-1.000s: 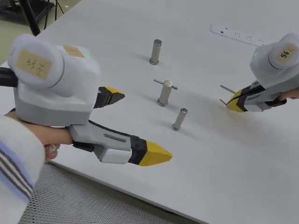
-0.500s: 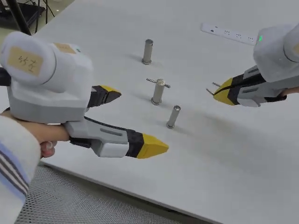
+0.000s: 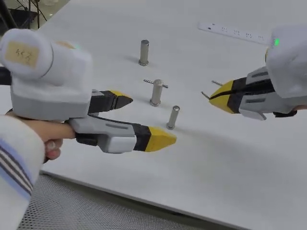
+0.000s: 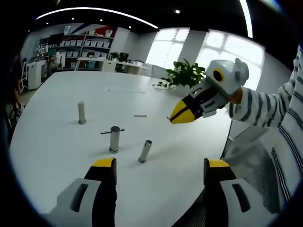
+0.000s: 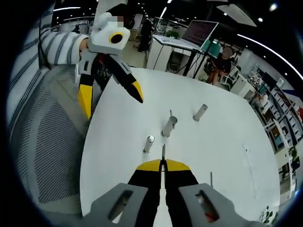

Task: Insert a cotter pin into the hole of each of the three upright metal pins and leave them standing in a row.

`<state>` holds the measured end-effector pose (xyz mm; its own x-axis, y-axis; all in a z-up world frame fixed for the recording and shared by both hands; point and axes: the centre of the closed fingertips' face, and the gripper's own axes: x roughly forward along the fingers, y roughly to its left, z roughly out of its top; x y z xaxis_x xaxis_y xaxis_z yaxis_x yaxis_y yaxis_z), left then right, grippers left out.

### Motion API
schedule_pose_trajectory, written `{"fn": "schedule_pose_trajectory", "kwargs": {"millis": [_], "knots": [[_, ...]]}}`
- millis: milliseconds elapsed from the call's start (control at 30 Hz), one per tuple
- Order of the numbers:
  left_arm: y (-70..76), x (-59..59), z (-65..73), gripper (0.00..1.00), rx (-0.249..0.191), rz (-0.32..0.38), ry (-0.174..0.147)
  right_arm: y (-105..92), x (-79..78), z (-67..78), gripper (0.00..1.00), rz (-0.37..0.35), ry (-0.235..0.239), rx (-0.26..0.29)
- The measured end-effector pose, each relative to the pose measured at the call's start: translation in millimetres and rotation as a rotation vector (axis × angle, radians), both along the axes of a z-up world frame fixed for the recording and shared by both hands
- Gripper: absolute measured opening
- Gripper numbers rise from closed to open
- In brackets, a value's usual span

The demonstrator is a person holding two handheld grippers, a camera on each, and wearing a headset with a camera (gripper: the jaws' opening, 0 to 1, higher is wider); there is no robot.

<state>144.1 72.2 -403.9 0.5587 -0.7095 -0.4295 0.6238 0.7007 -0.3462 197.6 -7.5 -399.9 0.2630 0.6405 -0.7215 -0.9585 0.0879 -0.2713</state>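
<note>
Right claw (image 3: 214,98): clenched on the held cotter pin (image 5: 163,152), whose thin end juts forward from the yellow tips. It hangs above the worktop (image 3: 240,163), off to one side of the row and apart from it.
Left claw (image 3: 144,120): released and empty, jaws wide, hovering near the near pin (image 3: 173,117) without touching it.
Row: far pin (image 3: 144,51), middle pin (image 3: 156,93) and near pin stand upright in a line on the worktop.
Done so far: the middle pin has a fitted cotter pin (image 3: 156,84) crosswise near its top; the other two show none.
Spare: a spare cotter pin (image 4: 139,115) lies flat on the worktop beyond the row, seen in the left gripper view.
Step in hand: by my reading, the second insertion. The near pin looks the likelier target, though the far pin is just as bare.
Next move: bring the held end level with the upright's cross hole, which is too small to make out here, then push straight through. The open left claw could steady the upright so it doesn't topple.
</note>
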Motion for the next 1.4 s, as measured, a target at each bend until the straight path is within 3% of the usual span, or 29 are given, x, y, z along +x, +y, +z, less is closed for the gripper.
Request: {"fn": "schedule_pose_trajectory", "kwargs": {"millis": [100,333,500,567,767,1133,1400], "knots": [[-3.6,1.9,5.2,0.68,-0.047,0.006,0.008,-1.3,-7.0,3.9,0.0,-0.017,-0.013,0.017],[-7.9,4.5,6.3,0.58,-0.084,0.016,0.034,1.0,-22.0,8.2,0.0,-0.043,-0.037,0.061],[-16.8,4.9,12.2,0.49,-0.128,-0.004,0.041,5.7,-32.4,5.3,0.0,-0.054,-0.027,0.088],[-21.7,5.2,12.5,0.47,-0.143,-0.014,0.061,9.3,-38.1,3.1,0.0,-0.047,-0.034,0.093],[-30.8,3.2,13.7,0.39,-0.171,-0.033,0.09,18.3,-48.7,3.5,0.0,-0.028,-0.062,0.102],[-42.5,-3.4,14.9,0.19,-0.229,-0.055,0.145,30.6,-64.1,4.5,0.0,-0.002,-0.053,0.122],[-45.0,-6.0,15.3,0.1,-0.244,-0.055,0.154,34.0,-67.3,8.5,0.0,0.006,-0.051,0.134]]}}
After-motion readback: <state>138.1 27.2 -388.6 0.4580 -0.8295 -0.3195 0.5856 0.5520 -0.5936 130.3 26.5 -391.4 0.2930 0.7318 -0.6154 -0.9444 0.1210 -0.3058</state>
